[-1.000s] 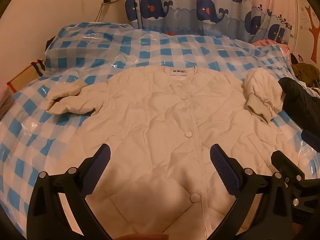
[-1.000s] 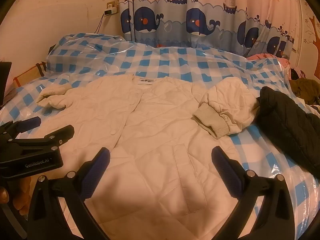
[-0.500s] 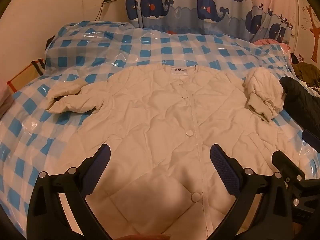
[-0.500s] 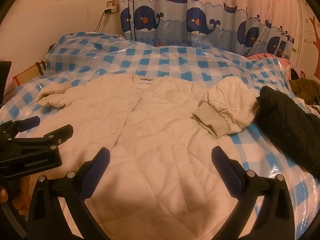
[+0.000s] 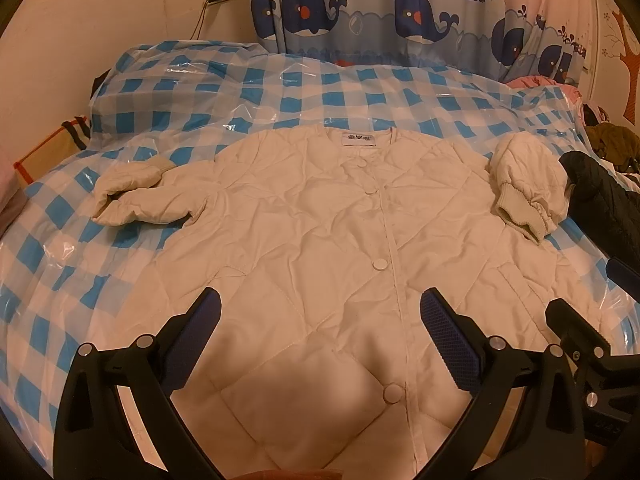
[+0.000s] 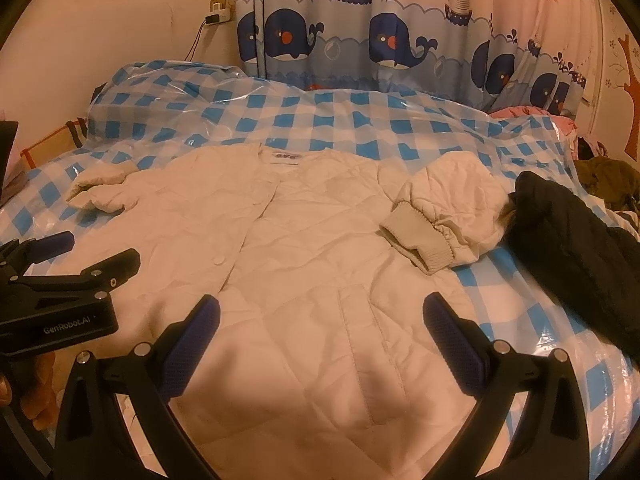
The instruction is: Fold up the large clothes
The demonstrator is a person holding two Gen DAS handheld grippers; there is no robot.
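A cream jacket (image 5: 320, 248) lies buttoned and face up across the middle of the frame on the bed (image 5: 48, 280), collar toward the curtain (image 5: 400, 12). The left claw (image 5: 320, 328) and right claw (image 6: 320, 332) both hover wide open above its lower half, holding nothing.

The bed's glossy plastic cover looks slick, so the jacket may slide when an edge is pulled. The puffy quilting may spring back out of a fold. The bunched sleeve (image 6: 444, 204) at right touches a black coat (image 6: 580, 256), which could get dragged along.

Only the left view shows all 4 buttons (image 5: 379, 265); the right view shows the pocket (image 6: 360, 344) and the sleeve's ribbed cuff (image 6: 420, 246) more plainly.
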